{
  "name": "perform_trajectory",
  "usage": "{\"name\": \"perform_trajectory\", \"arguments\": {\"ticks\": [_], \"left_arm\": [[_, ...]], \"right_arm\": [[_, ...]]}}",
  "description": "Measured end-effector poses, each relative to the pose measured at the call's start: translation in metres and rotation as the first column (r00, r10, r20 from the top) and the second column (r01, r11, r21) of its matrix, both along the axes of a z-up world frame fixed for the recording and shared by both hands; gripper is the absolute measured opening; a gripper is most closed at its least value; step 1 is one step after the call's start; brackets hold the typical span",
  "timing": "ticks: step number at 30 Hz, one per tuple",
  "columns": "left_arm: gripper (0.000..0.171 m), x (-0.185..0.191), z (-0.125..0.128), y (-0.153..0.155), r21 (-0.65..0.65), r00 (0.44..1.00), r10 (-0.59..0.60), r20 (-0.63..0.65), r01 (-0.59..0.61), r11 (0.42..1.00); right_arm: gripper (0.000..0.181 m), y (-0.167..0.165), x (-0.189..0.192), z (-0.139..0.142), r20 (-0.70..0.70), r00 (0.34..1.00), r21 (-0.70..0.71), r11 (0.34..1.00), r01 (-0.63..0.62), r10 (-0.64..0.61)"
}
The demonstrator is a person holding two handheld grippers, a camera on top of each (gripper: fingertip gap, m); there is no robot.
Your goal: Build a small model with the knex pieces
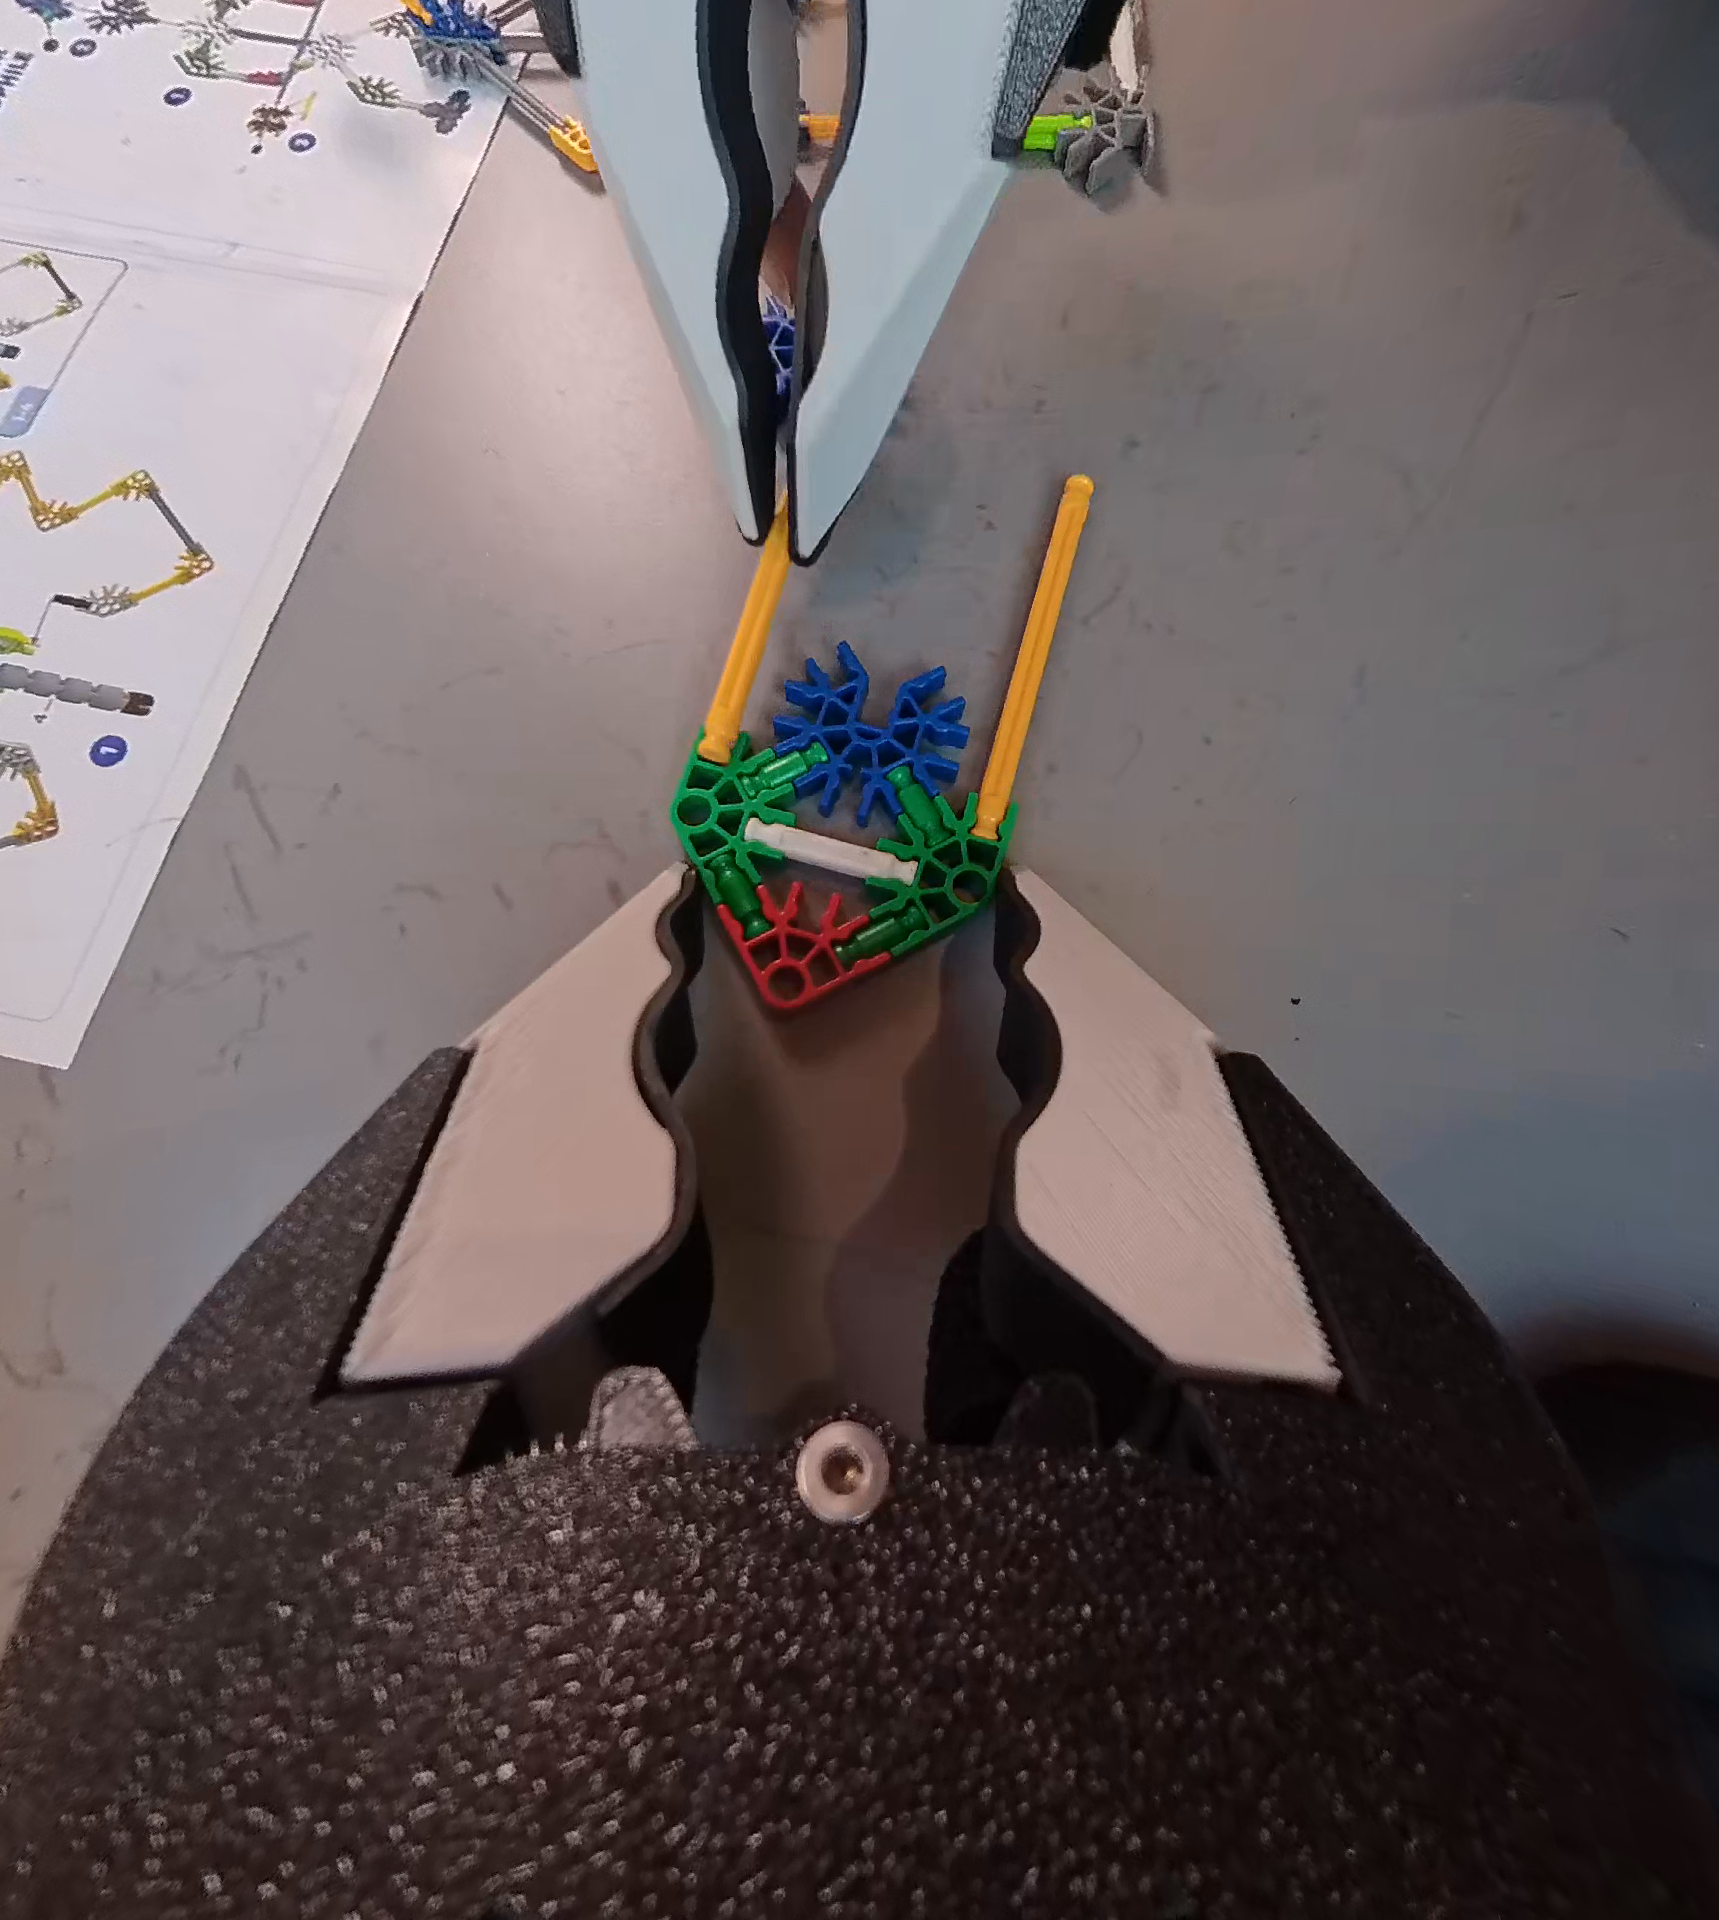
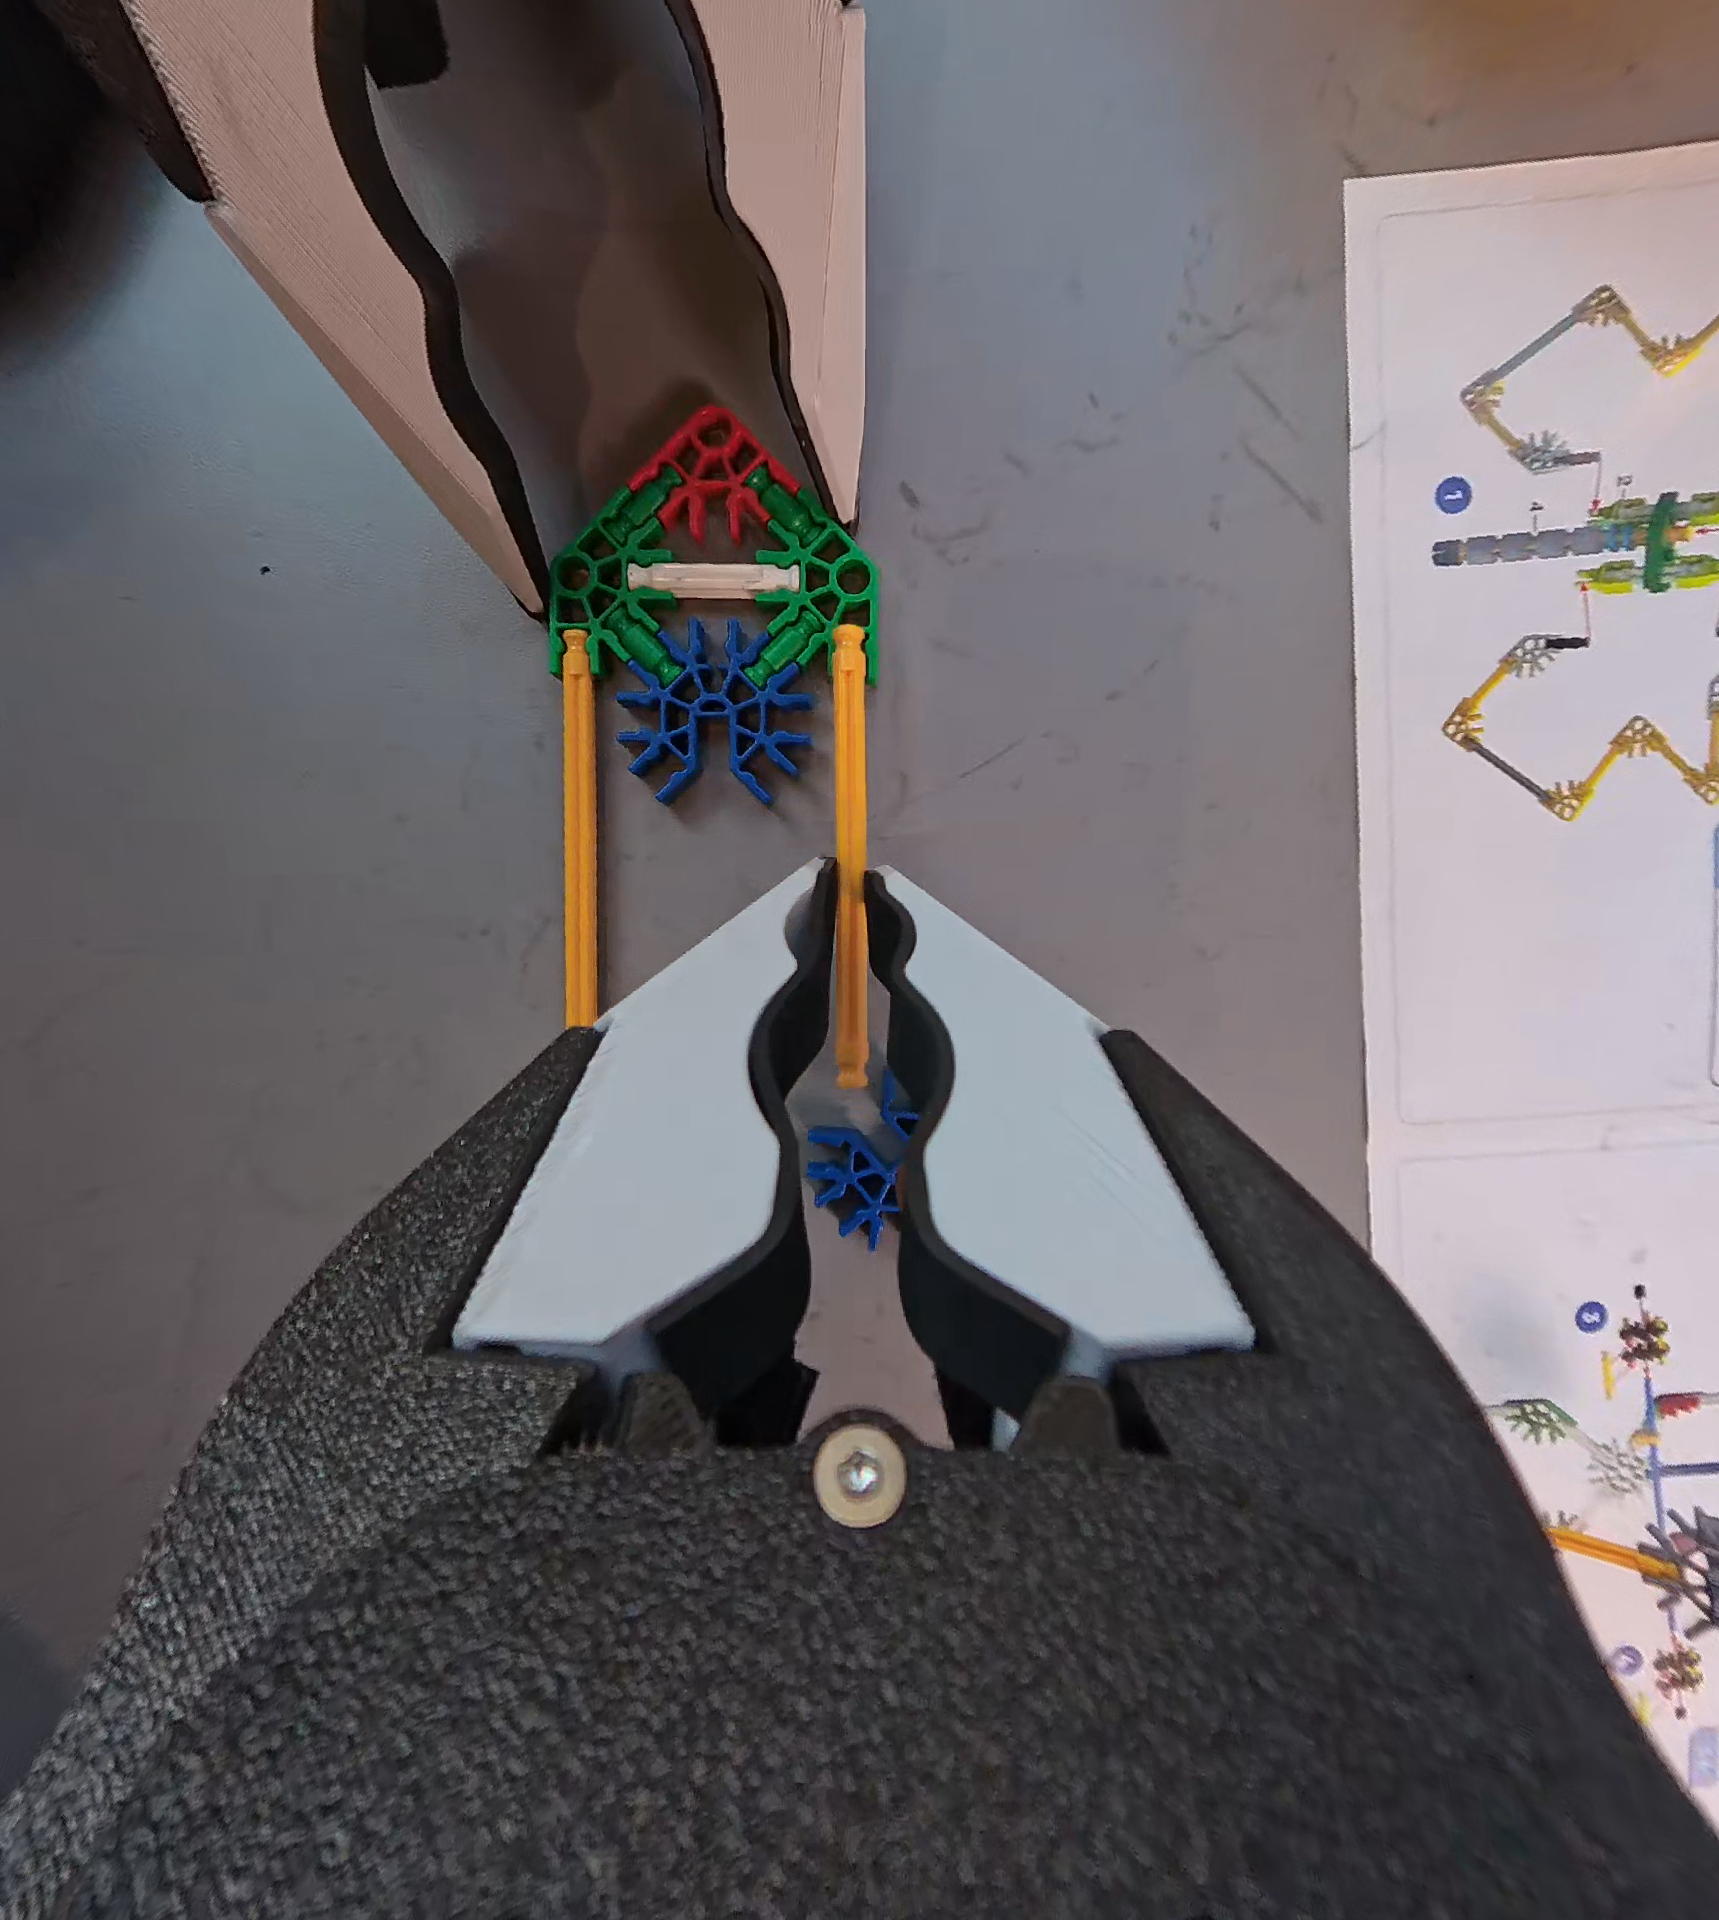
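Nearest the lens, two grippers meeting from opposite ends over a small toy frame [image 1: 839, 862] lying flat on the grey table [image 1: 1406, 623]. Left gripper [image 1: 844, 883] spread wide, fingertips touching or just beside the frame's two green corner pieces [image 1: 720, 810], red corner piece [image 1: 798, 951] between the fingers; whether it actually squeezes the frame, cannot tell. Right gripper [image 2: 844, 868] nearly closed, pinching one of two yellow rods [image 2: 849, 831] that stick out of the frame's green corners; second yellow rod [image 2: 580, 831] free, just beside that gripper's finger. Inside the frame, a white rod [image 2: 709, 579] bridging the green corners, and a blue snowflake piece [image 2: 715, 712] joined on by short green rods. Farther from the frame, a loose blue snowflake piece [image 2: 860, 1174] on the table beneath the right gripper's fingers. Well apart from the frame, a printed instruction sheet [image 2: 1561, 935] with a small built model [image 2: 1707, 1590] resting on its edge, and a grey wheel-shaped piece [image 1: 1109, 140] with a lime rod.
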State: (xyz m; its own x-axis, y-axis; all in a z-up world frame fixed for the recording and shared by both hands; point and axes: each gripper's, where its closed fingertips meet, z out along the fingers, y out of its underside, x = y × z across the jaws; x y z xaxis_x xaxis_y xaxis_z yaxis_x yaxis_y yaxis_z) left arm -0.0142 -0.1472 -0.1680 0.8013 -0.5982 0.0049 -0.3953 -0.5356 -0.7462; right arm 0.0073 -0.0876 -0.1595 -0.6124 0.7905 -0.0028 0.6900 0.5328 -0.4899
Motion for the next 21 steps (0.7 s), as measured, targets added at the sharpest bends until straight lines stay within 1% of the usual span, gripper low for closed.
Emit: {"name": "perform_trajectory", "arguments": {"ticks": [6,8,9,10,12,13,18,21], "left_arm": [[0.056,0.000,0.000,0.000,0.000,1.000,-0.002,0.001,0.002,1.000],[0.056,0.000,0.000,0.000,0.000,1.000,-0.002,0.001,0.002,1.000],[0.057,0.000,0.000,0.000,0.000,1.000,-0.002,0.001,0.002,1.000],[0.057,0.000,0.000,0.000,0.000,1.000,-0.002,0.001,0.002,1.000],[0.057,0.000,0.000,0.000,0.000,1.000,-0.003,0.001,0.003,1.000],[0.057,0.000,0.000,0.000,0.000,1.000,-0.003,0.001,0.003,1.000],[0.057,0.000,0.000,0.000,0.002,1.000,0.000,0.002,0.000,1.000],[0.057,0.000,0.000,0.000,0.002,1.000,0.001,0.001,-0.001,1.000]], "right_arm": [[0.004,0.002,0.000,-0.006,0.018,1.000,0.024,1.000,-0.007,0.006],[0.011,0.000,-0.004,-0.003,-0.002,1.000,0.022,1.000,-0.011,0.012],[0.011,-0.003,-0.007,0.001,-0.011,1.000,0.005,1.000,-0.013,0.013],[0.009,-0.006,-0.011,0.005,-0.026,1.000,-0.011,1.000,-0.012,0.012],[0.000,-0.013,-0.019,0.009,-0.044,0.999,-0.025,0.999,-0.025,0.024],[0.000,-0.016,-0.022,0.008,-0.051,0.998,-0.020,0.999,-0.034,0.033],[0.000,-0.025,-0.030,-0.002,-0.003,0.998,-0.003,0.998,-0.062,0.062],[0.000,-0.025,-0.030,-0.003,0.063,0.996,0.013,0.998,-0.060,0.059]]}}
